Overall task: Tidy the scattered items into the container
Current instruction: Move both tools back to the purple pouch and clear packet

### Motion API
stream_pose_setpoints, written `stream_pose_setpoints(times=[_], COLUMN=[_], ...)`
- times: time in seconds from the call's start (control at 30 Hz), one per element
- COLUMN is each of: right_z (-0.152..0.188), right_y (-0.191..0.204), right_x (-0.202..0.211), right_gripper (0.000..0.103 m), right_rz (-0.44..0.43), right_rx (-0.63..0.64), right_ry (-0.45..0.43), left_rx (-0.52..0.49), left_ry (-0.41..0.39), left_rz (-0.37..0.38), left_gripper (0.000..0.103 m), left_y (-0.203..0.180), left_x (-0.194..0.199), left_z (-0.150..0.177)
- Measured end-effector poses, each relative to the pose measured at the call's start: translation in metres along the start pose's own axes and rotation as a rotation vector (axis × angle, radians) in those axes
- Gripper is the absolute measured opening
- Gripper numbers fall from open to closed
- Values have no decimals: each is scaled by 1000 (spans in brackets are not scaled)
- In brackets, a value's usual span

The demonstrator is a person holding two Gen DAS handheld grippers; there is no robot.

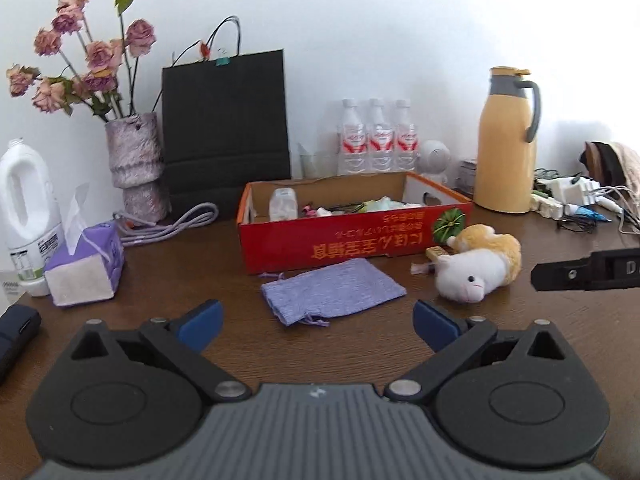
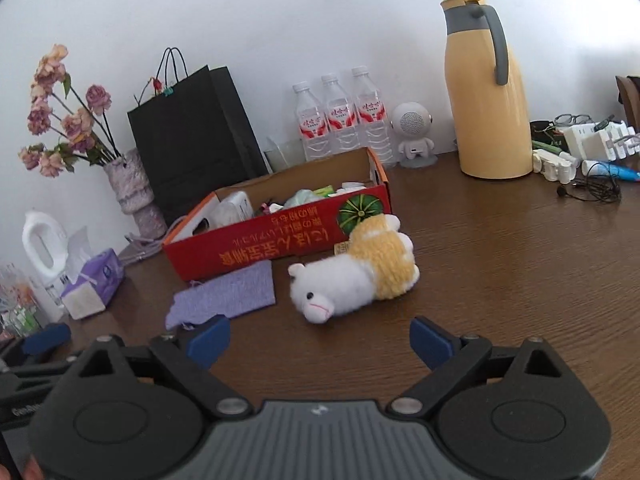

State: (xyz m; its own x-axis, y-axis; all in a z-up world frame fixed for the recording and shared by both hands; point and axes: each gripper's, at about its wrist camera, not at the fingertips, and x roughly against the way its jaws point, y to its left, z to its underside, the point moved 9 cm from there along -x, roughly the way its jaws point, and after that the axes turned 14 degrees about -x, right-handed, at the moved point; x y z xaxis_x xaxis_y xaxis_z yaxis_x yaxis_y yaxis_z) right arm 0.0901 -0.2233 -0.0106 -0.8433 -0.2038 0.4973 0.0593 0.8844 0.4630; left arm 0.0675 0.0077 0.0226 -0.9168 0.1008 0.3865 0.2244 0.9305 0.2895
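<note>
The white and yellow plush toy [image 2: 356, 272] lies on the brown wooden worktop [image 2: 500, 280], just ahead of the released right gripper [image 2: 320, 340]. The flat purple fabric pouch [image 1: 332, 290] lies ahead of the released left gripper [image 1: 318, 320], touching the red cardboard box [image 1: 340, 236] behind it.
</note>
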Motion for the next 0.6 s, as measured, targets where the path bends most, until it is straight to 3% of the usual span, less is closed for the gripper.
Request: stream_pose_setpoints(times=[0.2,0.33,0.47,0.53,0.6], right_z=[-11,-41,-66,-68,-61], right_y=[12,31,49,54,59], right_x=[-20,-49,-95,-132,-157], right_gripper=[91,73,56,36,30], right_rz=[-8,-21,-14,12,-27], right_rx=[52,138,205,268,342], right_ry=[-9,-10,14,96,187], left_rx=[-20,-145,-148,-164,-183], left_ry=[24,13,98,123,117], left_rz=[70,138,255,255,233], left_gripper=[103,103,103,99,99], left_y=[1,-8,-23,-27,-25], left_x=[-46,-85,-139,-154,-161], left_z=[-12,-27,-20,-16,-15])
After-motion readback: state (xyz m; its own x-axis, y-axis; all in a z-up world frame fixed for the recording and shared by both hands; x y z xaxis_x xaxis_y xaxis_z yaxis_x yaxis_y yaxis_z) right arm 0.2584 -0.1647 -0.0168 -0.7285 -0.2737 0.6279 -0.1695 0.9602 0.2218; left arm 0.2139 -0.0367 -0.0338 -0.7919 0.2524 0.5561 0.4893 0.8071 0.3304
